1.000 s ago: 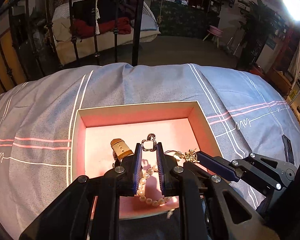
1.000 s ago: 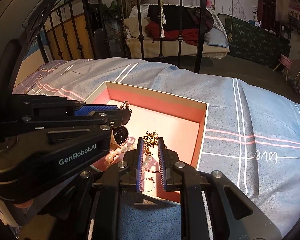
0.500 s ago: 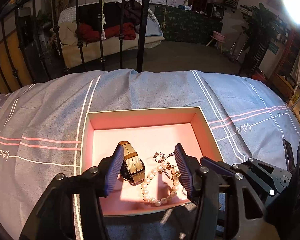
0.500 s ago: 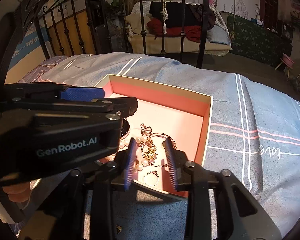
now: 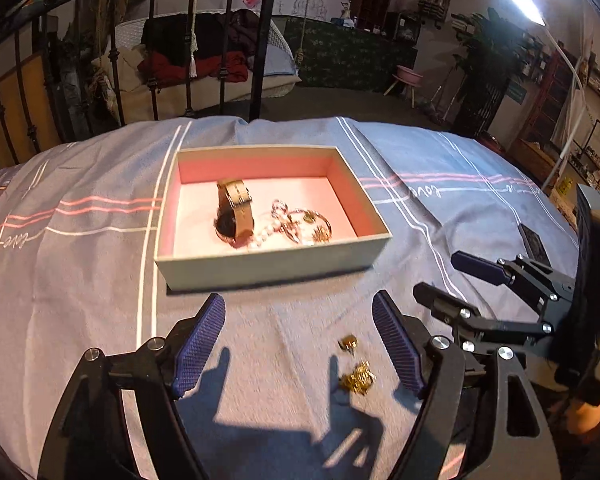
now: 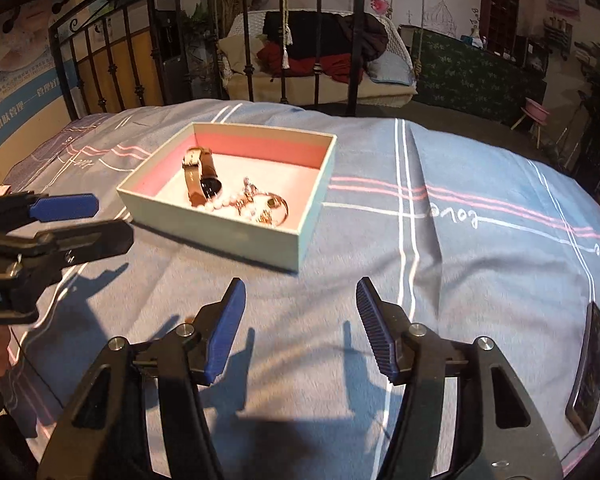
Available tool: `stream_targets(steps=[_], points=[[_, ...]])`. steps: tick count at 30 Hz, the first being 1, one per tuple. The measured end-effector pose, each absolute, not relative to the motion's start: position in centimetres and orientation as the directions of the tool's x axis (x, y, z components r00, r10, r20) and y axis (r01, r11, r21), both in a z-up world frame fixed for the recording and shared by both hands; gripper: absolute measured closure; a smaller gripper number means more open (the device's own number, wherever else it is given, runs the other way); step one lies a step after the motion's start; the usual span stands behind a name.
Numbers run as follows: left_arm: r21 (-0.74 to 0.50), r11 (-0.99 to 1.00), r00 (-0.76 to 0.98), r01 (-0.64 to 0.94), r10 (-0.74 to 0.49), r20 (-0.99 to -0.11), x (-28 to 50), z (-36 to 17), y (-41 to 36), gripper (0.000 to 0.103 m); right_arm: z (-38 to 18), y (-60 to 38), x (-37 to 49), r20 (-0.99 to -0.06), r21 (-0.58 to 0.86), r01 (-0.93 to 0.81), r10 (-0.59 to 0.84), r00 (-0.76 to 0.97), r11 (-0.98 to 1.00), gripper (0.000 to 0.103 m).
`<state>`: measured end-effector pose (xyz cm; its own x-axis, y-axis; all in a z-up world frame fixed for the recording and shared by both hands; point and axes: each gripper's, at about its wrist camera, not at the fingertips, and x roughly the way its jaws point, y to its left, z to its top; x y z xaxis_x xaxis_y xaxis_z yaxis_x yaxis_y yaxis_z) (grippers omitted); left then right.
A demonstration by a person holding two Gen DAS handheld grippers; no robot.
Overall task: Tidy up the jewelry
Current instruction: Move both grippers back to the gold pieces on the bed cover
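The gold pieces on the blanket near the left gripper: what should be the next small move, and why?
Probably lower the left gripper over the gold pieces and close on them. Its jaws stand open and empty, the pieces lie on the blanket outside the box, near its right finger.

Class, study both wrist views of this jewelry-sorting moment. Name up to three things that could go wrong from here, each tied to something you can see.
1. Two small gold pieces lie on the soft bedspread outside the box; they could sink into folds or get overlooked.
2. The pearl strand, rings and watch lie heaped together, so lifting one may drag others.
3. Both the left tool and right tool are open and close together; they could collide.
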<state>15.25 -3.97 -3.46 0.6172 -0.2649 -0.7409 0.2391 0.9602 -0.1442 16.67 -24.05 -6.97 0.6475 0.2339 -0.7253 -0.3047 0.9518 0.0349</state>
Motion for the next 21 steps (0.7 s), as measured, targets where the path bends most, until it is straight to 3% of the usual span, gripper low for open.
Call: stream_targets(steps=[8,14,21], points=[[-0.079,0.946,0.554,0.315,-0.25,-0.794,12.8,-7.5,-6.7,0.032,-9.1,-24.9,14.9,-0.76,0.043,-0.293,0.221,0.611,0.955,0.045],[-0.011,0.961,0.555,0.277,-0.169,-0.814,13.7,-9.0,-6.6,0.041,-9.3,-24.1,14.7,-0.766,0.039,-0.314,0.23,0.601,0.949,0.045],[-0.023,0.982,0.564,0.19,-0.128,-0.816,14.6,-9.1,-3.9,0.041,-9.9,-20.9,15.0,-0.784,0.01,-0.398,0.254,0.566,0.917,0.045]])
